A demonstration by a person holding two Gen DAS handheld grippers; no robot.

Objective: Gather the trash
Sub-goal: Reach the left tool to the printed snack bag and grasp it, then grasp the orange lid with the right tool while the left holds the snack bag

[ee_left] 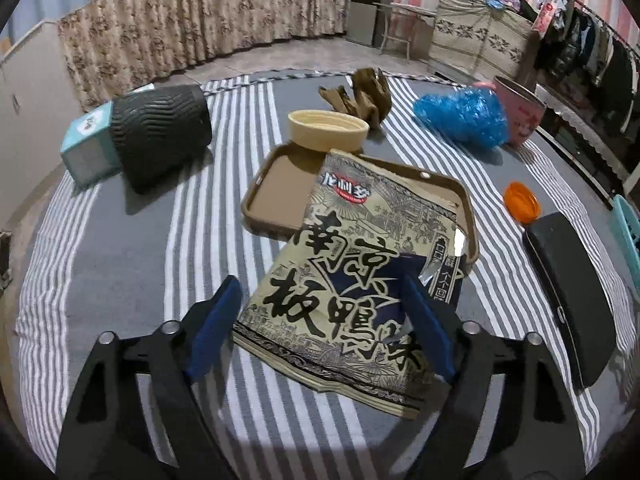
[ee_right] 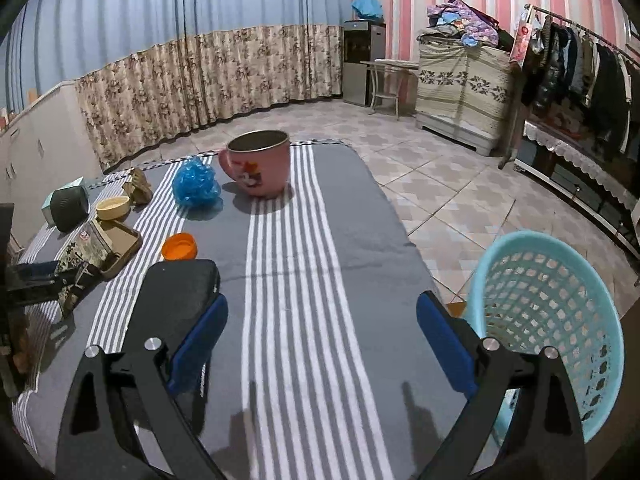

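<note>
Snack wrapper (ee_left: 352,280) lying half on brown tray (ee_left: 276,200), mid striped tablecloth (ee_left: 120,260), between spread blue pads of left gripper (ee_left: 320,320), right pad touching its edge, left pad clear. Right gripper (ee_right: 322,332) wide apart, empty, near tablecloth's right edge beside teal basket (ee_right: 552,320).

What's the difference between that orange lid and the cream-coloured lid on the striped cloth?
The orange lid is bright orange; the cream lid is pale beige. The orange lid looks smaller and shallower, the cream lid wider with a taller wall. The orange lid lies alone on the striped cloth near the black case; the cream lid sits at the far edge of the brown tray. Both are round and lie hollow side up.
</note>
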